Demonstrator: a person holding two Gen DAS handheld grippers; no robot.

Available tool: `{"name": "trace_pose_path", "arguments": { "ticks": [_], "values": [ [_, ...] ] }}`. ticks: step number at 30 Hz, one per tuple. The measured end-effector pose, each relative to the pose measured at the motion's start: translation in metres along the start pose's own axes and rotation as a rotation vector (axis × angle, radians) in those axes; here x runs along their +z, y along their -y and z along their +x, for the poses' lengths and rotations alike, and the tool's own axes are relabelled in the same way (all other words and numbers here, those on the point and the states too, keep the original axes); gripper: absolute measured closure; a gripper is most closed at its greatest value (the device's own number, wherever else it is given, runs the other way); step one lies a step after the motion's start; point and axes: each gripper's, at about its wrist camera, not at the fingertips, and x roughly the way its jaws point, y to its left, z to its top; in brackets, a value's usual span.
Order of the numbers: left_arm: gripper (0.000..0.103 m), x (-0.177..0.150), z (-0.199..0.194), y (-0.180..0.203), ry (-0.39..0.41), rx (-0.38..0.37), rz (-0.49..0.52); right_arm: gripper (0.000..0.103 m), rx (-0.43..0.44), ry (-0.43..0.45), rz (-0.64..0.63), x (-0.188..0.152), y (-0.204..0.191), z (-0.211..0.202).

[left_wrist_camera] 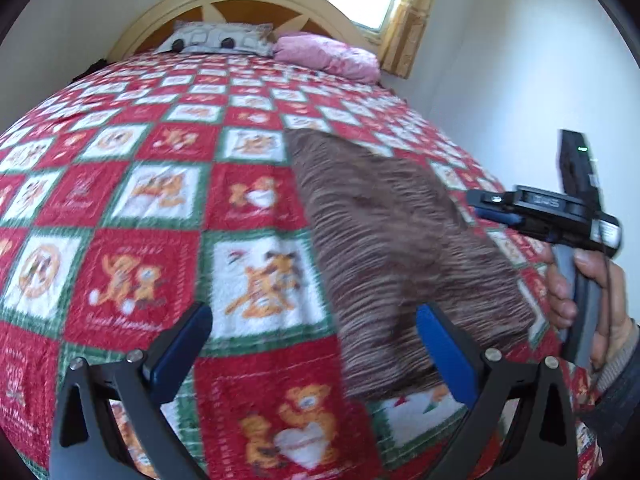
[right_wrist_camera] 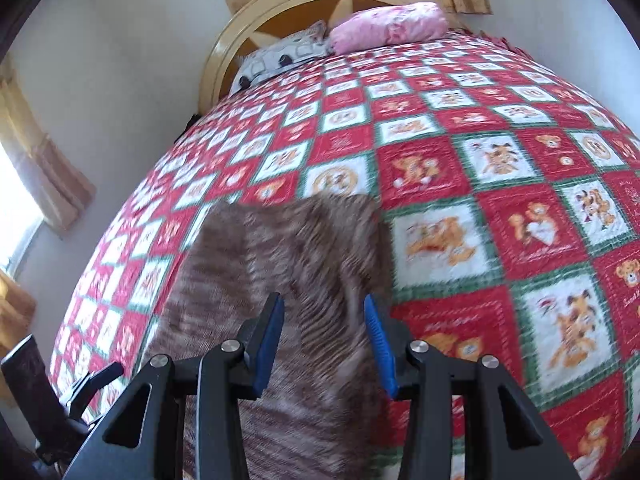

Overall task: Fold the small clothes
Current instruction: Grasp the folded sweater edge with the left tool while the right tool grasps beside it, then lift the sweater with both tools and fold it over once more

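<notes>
We see the brown striped knit garment lying flat mid-bed on the quilt, soft, light and floppy, best pinched at a hem corner; left gripper and right gripper both gape empty.

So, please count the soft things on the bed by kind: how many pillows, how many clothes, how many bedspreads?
Pillows: 2, a grey-and-white patterned pillow and a pink pillow
Clothes: 1, a brown striped garment
Bedspreads: 1, a red, white and green bear-print bedspread
Total: 4
</notes>
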Motion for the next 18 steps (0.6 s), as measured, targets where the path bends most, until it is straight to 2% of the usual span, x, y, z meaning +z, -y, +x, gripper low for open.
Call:
{"name": "trace_pose_path", "arguments": {
  "ticks": [2, 6, 8, 12, 18],
  "values": [
    [0.0, 0.003, 0.01, 0.007, -0.038, -0.007, 0.018, 0.052, 0.0, -0.02, 0.034, 0.008, 0.01, 0.009],
    [0.001, 0.005, 0.032, 0.017, -0.102, 0.043, 0.08, 0.052, 0.033, -0.055, 0.08, 0.013, 0.024, 0.028],
    [0.003, 0.009, 0.042, 0.017, -0.138, 0.049, 0.081, 0.052, 0.038, -0.055, 0.087, 0.016, 0.029, 0.035],
    [0.008, 0.016, 0.052, 0.013, -0.158, -0.003, 0.05, 0.052, 0.042, -0.073, 0.087, 0.022, 0.035, 0.051],
    [0.009, 0.017, 0.058, 0.019, -0.163, -0.012, 0.064, 0.052, 0.102, -0.077, 0.103, 0.033, 0.041, 0.069]
  ]
}}
